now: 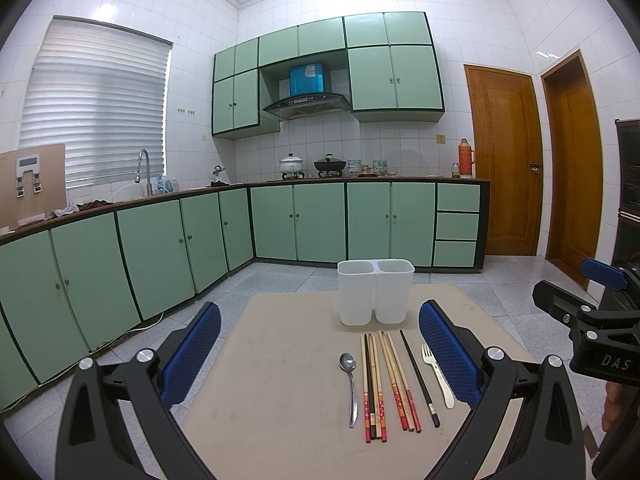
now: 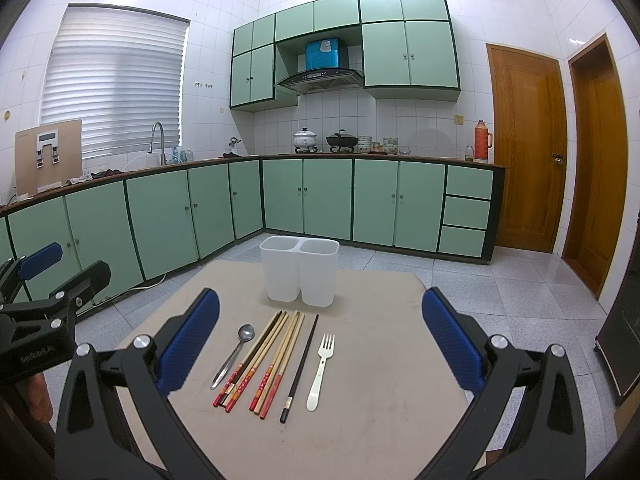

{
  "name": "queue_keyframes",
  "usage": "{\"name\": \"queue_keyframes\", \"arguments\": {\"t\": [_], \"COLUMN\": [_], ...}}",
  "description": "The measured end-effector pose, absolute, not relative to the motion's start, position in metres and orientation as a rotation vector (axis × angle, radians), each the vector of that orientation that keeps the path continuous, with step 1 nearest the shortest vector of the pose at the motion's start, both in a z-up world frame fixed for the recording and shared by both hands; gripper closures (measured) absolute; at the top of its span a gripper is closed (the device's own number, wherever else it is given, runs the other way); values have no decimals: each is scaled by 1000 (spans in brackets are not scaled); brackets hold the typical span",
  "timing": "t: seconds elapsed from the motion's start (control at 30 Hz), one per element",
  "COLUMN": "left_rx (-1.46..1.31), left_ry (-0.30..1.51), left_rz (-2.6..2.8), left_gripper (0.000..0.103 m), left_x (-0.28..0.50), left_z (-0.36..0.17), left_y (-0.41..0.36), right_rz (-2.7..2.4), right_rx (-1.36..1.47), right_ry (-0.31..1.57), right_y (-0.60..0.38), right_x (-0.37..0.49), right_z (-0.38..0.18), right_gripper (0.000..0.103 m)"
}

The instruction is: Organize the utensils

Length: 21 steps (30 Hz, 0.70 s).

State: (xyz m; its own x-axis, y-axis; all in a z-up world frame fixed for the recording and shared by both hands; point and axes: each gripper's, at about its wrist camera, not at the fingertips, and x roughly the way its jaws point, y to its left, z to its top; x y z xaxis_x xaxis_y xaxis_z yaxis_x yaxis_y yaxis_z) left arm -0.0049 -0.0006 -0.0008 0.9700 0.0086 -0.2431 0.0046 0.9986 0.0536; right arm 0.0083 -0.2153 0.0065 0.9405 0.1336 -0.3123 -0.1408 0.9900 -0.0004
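A white two-compartment holder (image 1: 375, 291) (image 2: 299, 271) stands upright near the far edge of a beige table (image 1: 272, 392) (image 2: 380, 400); both compartments look empty. In front of it lie a metal spoon (image 1: 349, 384) (image 2: 234, 354), several chopsticks with red ends (image 1: 384, 384) (image 2: 264, 362), one black chopstick (image 1: 420, 380) (image 2: 302, 366) and a white fork (image 1: 437, 374) (image 2: 321, 370). My left gripper (image 1: 320, 356) hovers open above the table, near the utensils. My right gripper (image 2: 320, 344) is open too, with nothing between its fingers. Each gripper shows at the edge of the other's view.
The table stands on a tiled floor in a kitchen. Green cabinets (image 1: 320, 222) line the far and left walls, with a sink, pots and a thermos on the counter. Two wooden doors (image 1: 508, 156) are at the right. A dark cabinet (image 2: 624, 344) stands close on the right.
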Motion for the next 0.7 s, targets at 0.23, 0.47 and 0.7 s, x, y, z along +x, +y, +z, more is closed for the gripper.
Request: {"name": "queue_keyframes", "arguments": {"t": [0.23, 0.47, 0.7], "left_rx": [54, 52, 56], "left_ry": [245, 253, 275], "left_rz": [2, 1, 1], "left_gripper": [6, 6, 6], "left_x": [-6, -5, 5], "left_z": [0, 0, 1], "left_y": [1, 2, 5], "right_rz": [140, 136, 127], "right_rx": [-24, -25, -38], "right_ry": [318, 326, 349], "right_y": [-216, -219, -219], "right_x": [9, 12, 23], "right_z": [6, 6, 2], "right_gripper": [5, 5, 5]}}
